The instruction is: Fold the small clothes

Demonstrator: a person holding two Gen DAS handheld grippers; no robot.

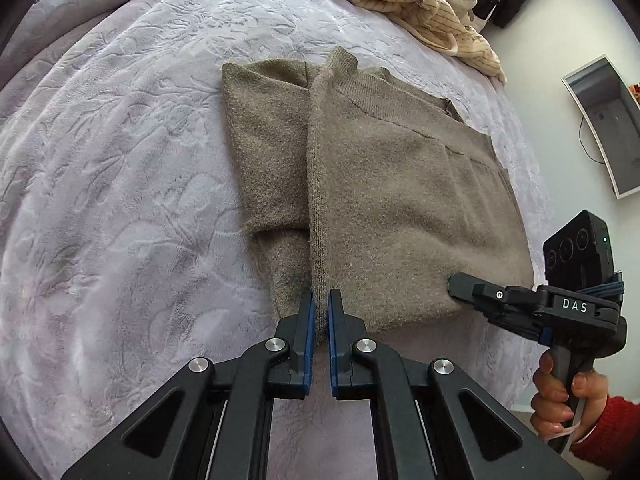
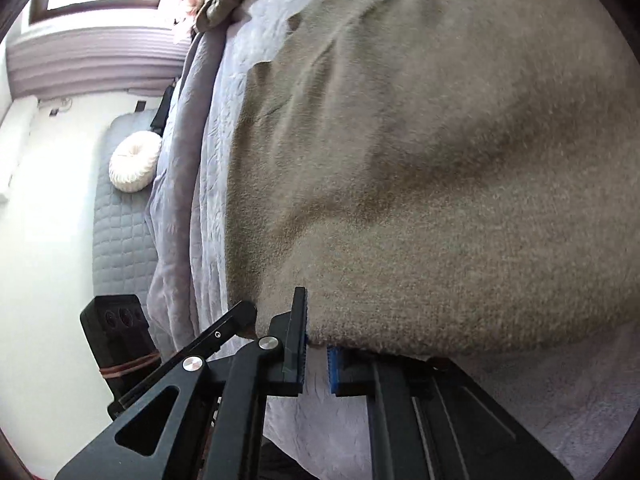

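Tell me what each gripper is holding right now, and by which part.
Both hold the taupe knitted sweater by its near bottom hem: the left gripper pinches the raised fold ridge there, and the right gripper clamps the hem's corner.

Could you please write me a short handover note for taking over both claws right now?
Left claw: shut on the sweater's near fold edge.
Right claw: shut on the sweater's hem at its right side.
Sweater lies on the bed, one side already folded in lengthwise.
Clothes pile waits at the far end.
Left: finish this fold, likely fold it across, then take the pile.
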